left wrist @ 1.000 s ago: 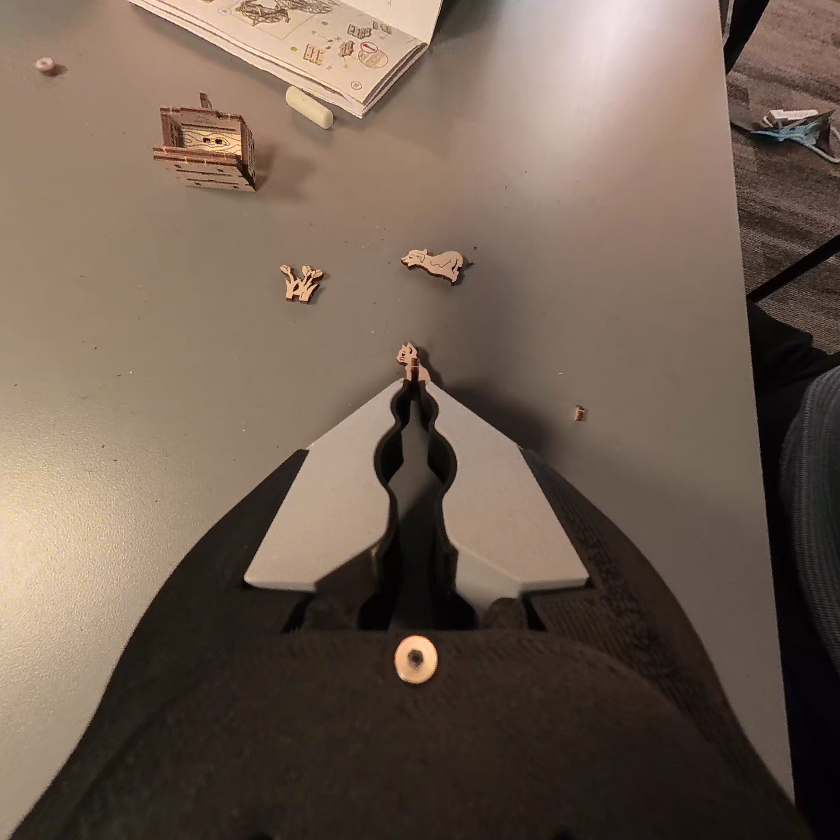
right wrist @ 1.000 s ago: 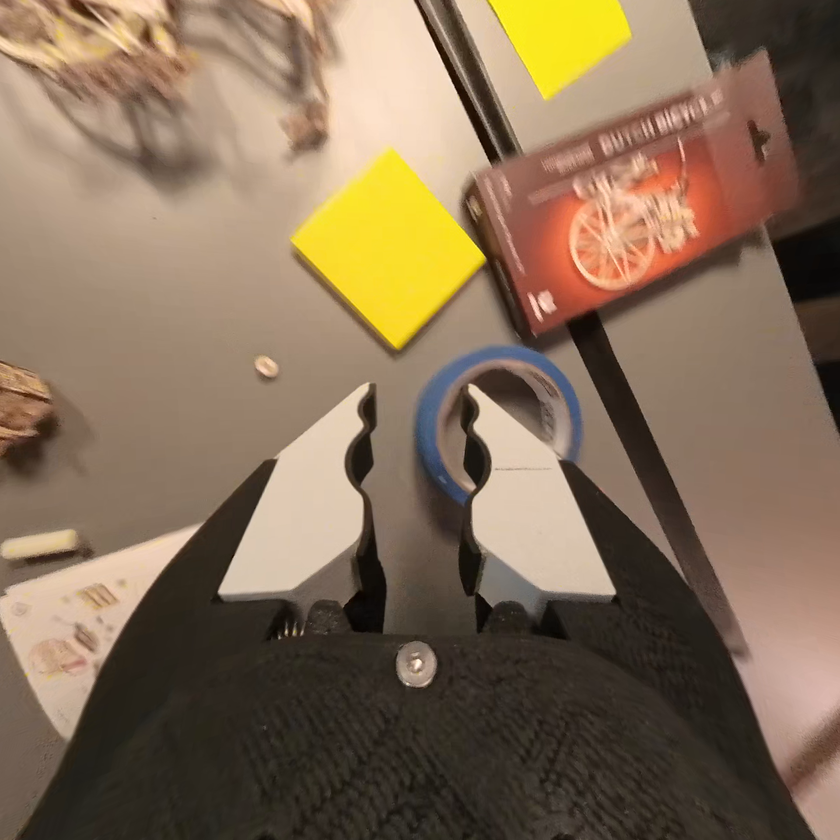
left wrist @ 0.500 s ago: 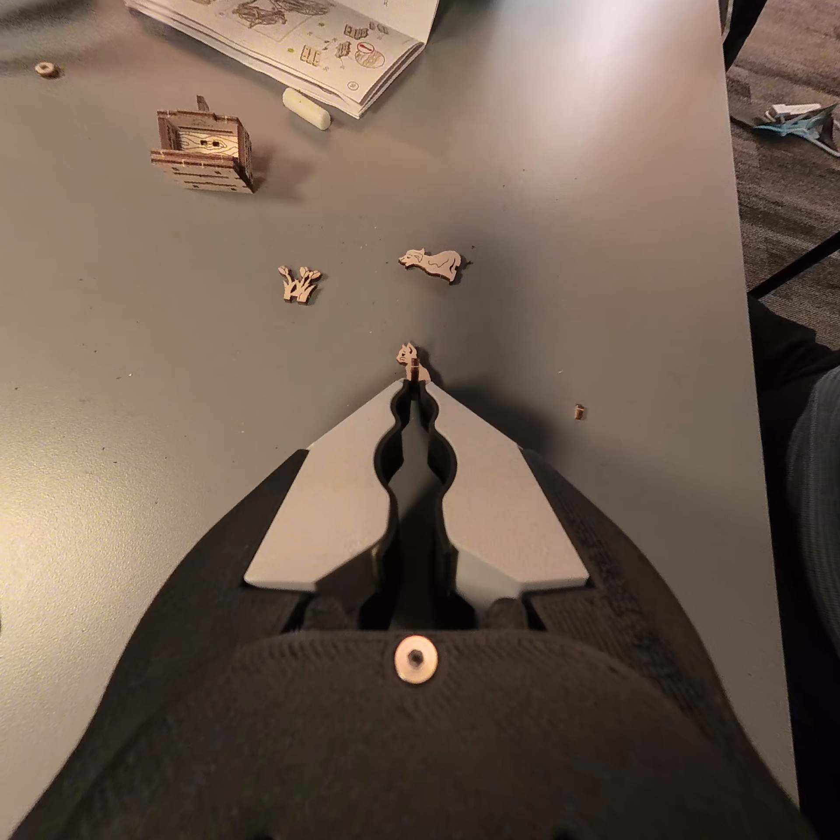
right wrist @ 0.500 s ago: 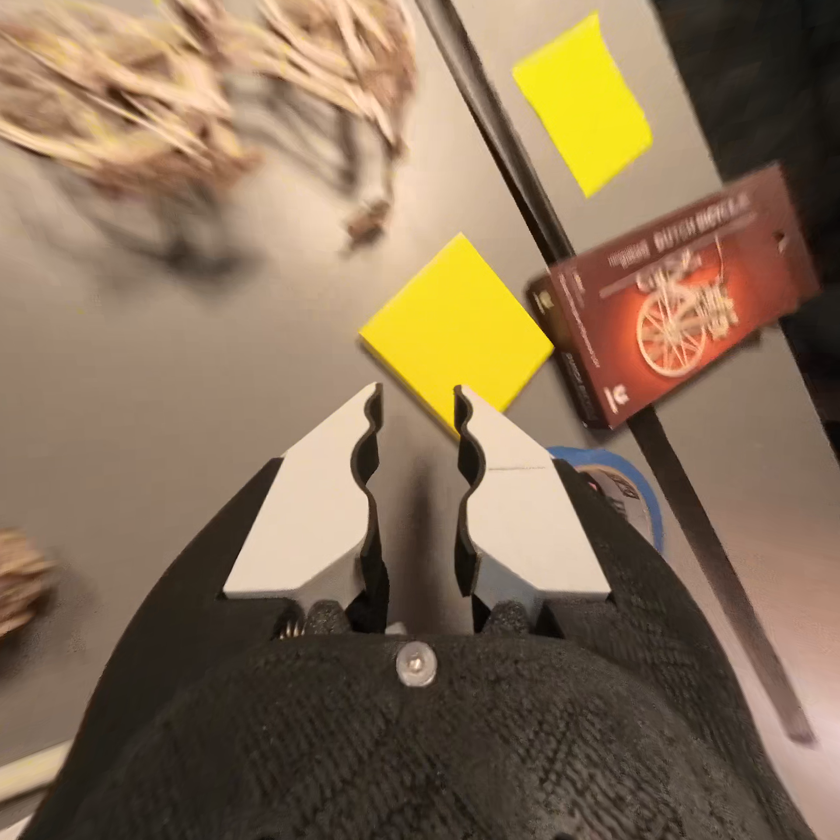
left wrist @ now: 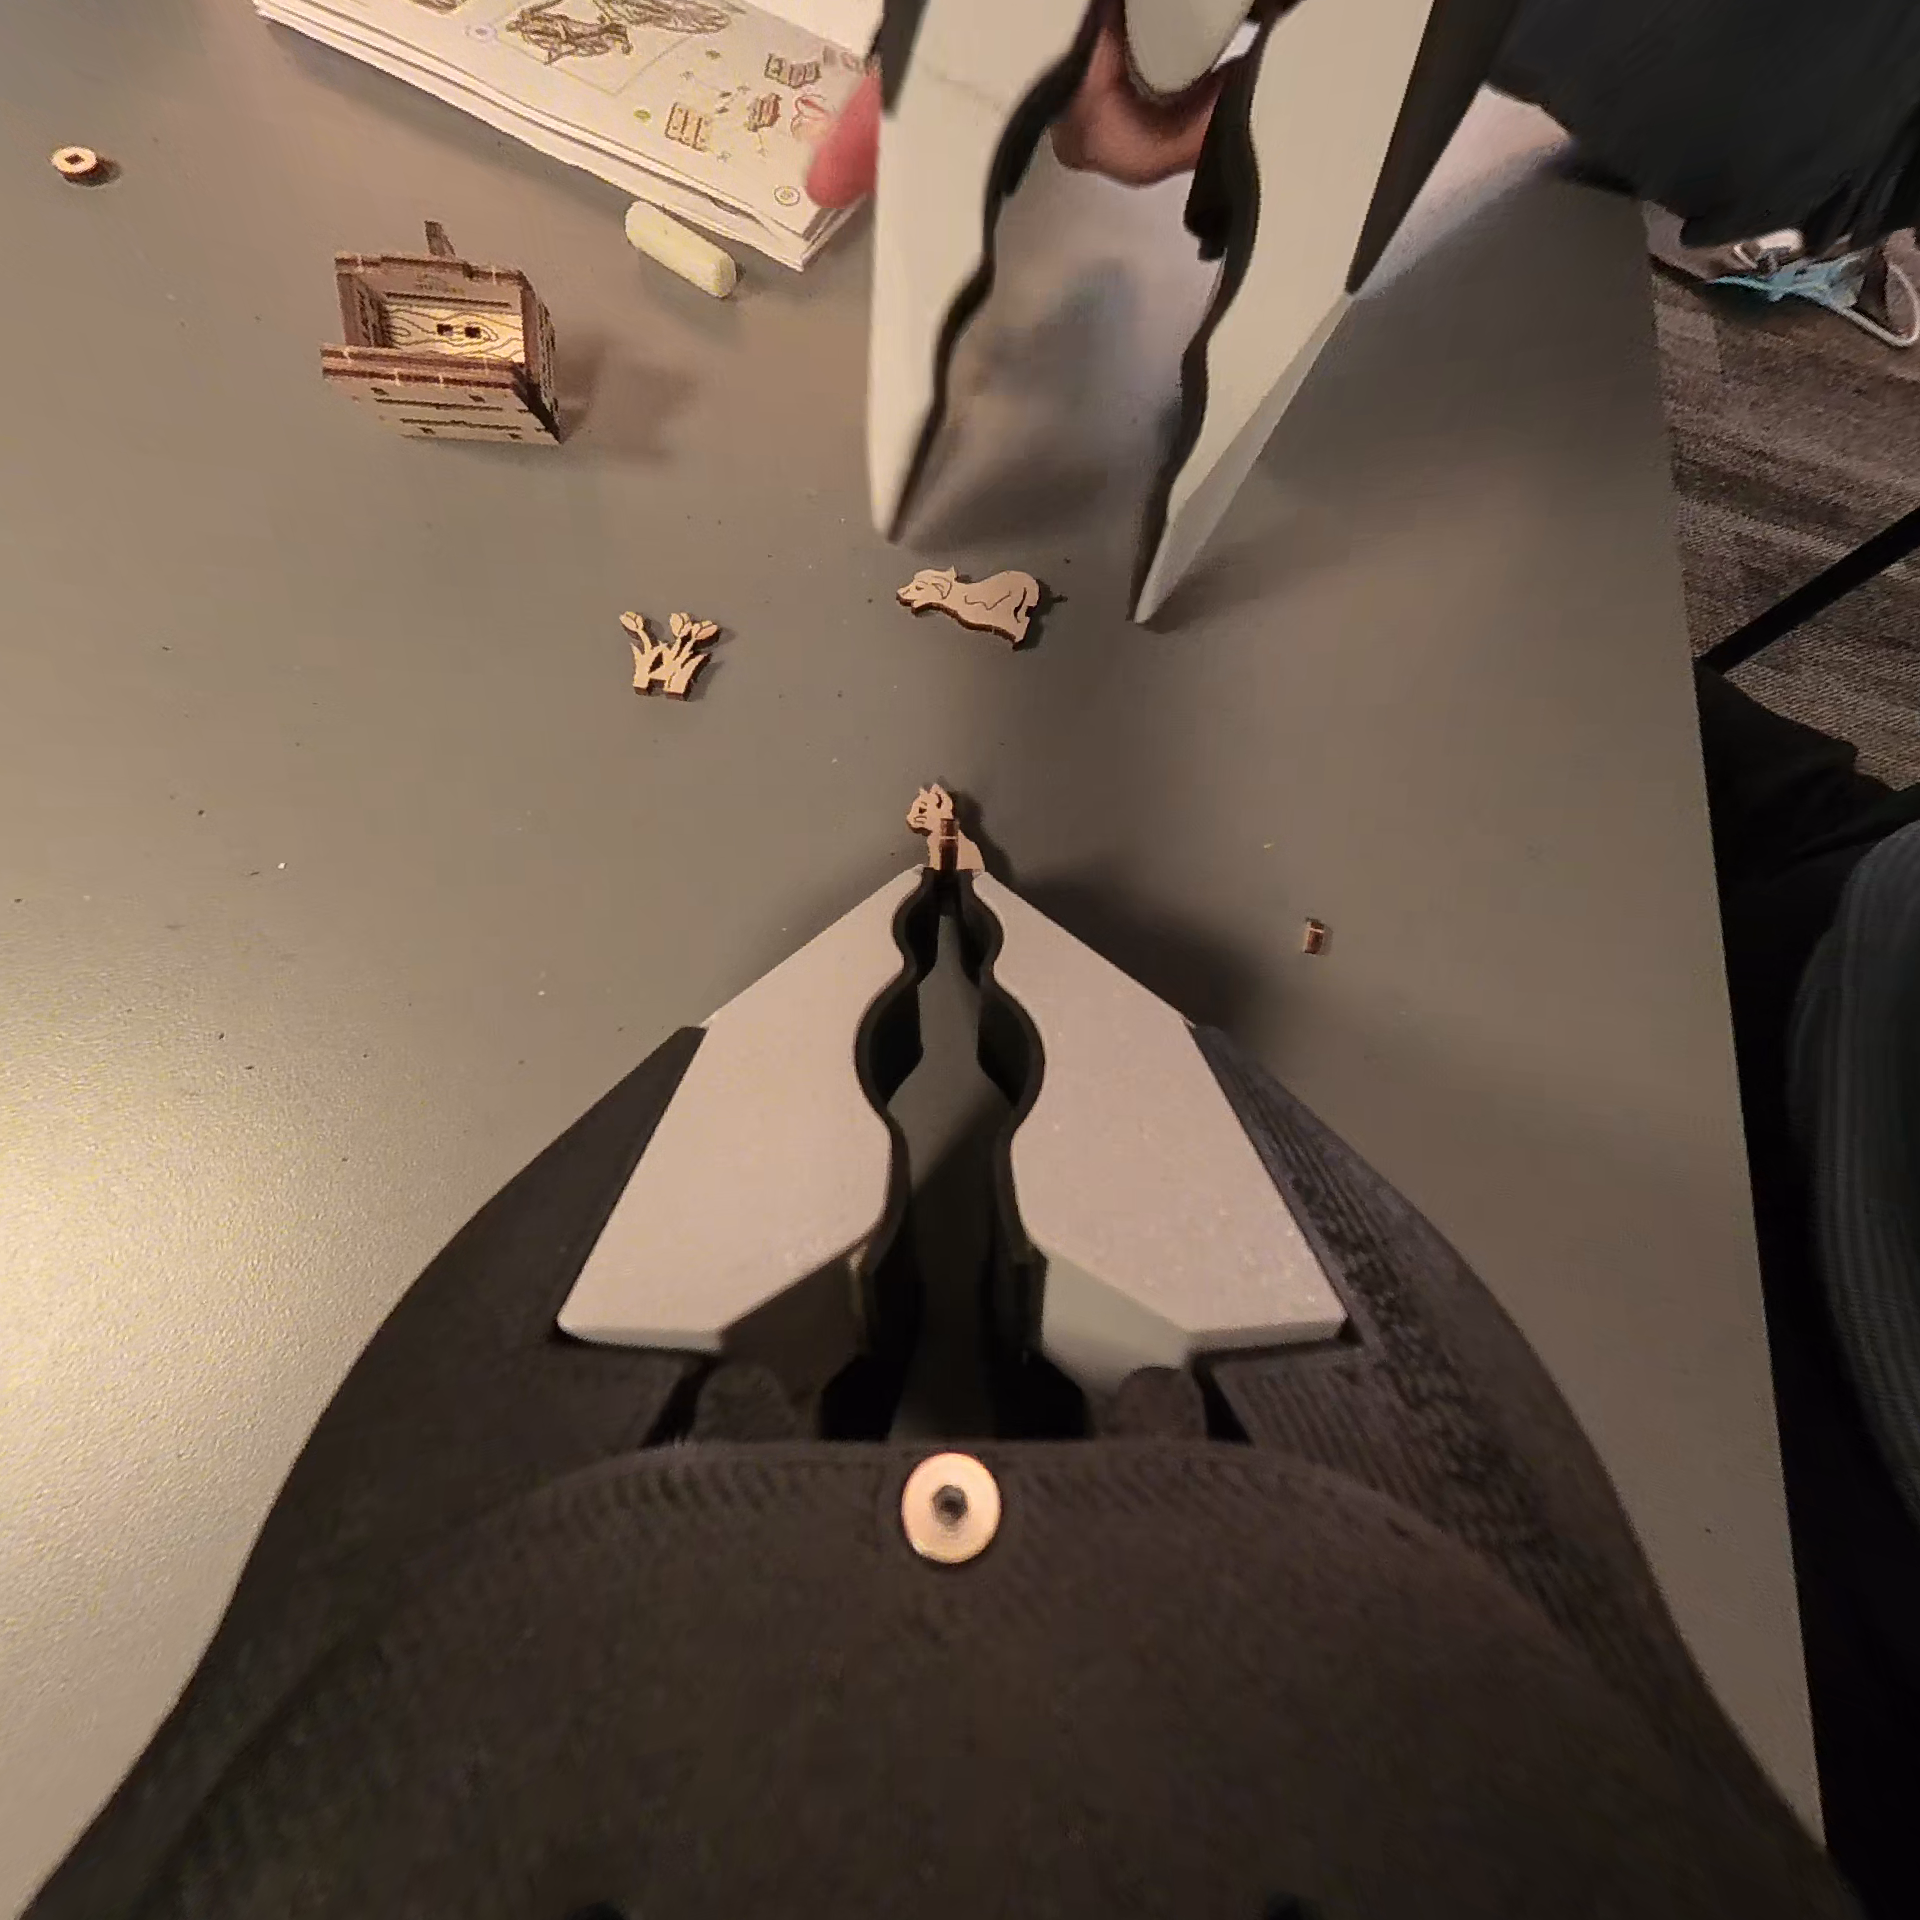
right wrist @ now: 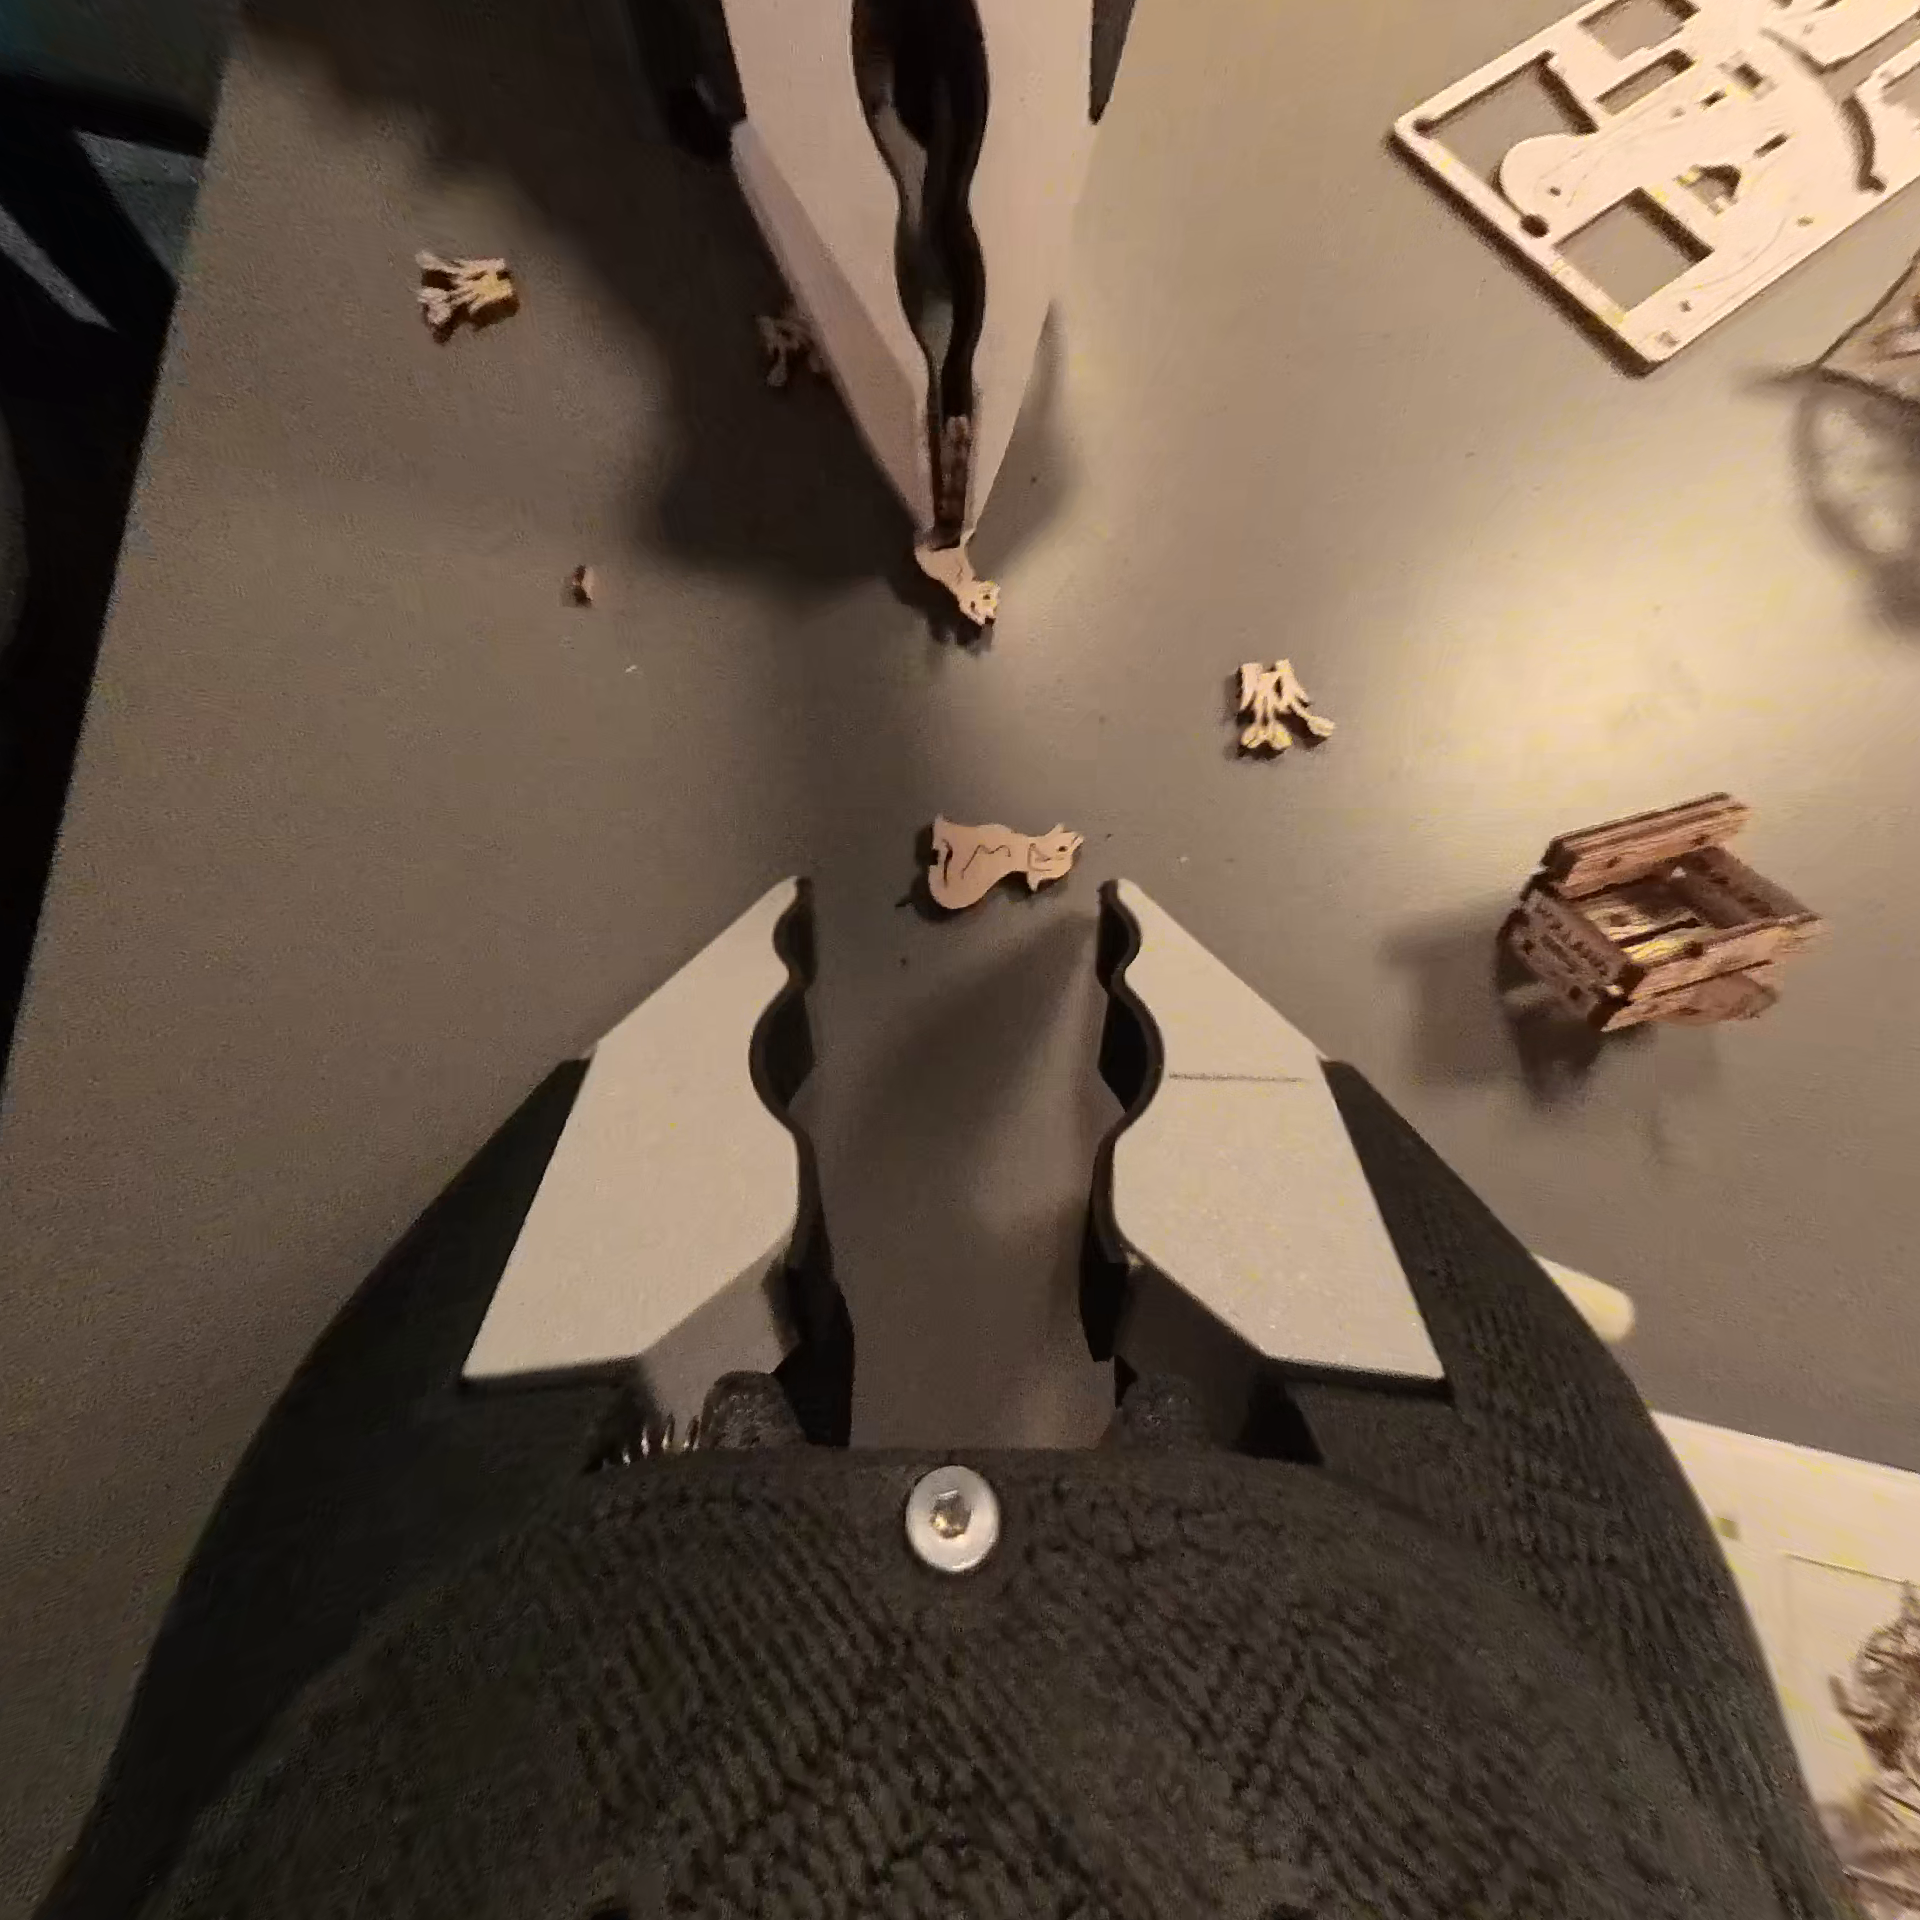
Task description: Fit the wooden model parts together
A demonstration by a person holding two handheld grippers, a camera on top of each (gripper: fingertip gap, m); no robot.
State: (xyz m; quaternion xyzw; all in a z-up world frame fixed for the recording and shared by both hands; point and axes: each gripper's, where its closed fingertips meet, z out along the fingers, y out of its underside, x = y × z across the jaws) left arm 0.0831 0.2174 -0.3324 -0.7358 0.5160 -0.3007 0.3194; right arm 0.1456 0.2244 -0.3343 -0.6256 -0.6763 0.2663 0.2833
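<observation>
My left gripper [left wrist: 948,875] is shut on a small wooden cat-shaped piece [left wrist: 943,834], held upright just above the grey table [left wrist: 312,935]. It also shows in the right wrist view [right wrist: 940,535], at the top, with the cat piece [right wrist: 961,589] at its tips. My right gripper [right wrist: 951,885] is open and empty. A flat wooden dog-shaped piece [right wrist: 1003,860] lies on the table just ahead of its tips, in line with the gap. In the left wrist view the right gripper [left wrist: 1018,574] comes in from the top, its fingers either side of the dog piece [left wrist: 971,603].
A small assembled wooden box [left wrist: 442,348] and a wooden plant piece [left wrist: 670,652] lie to the left. An instruction booklet [left wrist: 582,94], a white cylinder [left wrist: 681,260] and a wooden ring [left wrist: 78,163] lie beyond. A cut-out wooden sheet [right wrist: 1662,156] is nearby. The table edge [left wrist: 1704,831] runs on the right. About 7 cm separates my left fingertips from my right. The white cylinder [left wrist: 681,260] is about 10 cm from my right fingertips and 15 cm from my left.
My right gripper has swung from the yellow pads and blue tape over to the dog piece, facing my left gripper, and has opened wider. My left gripper has kept still with the cat piece.
</observation>
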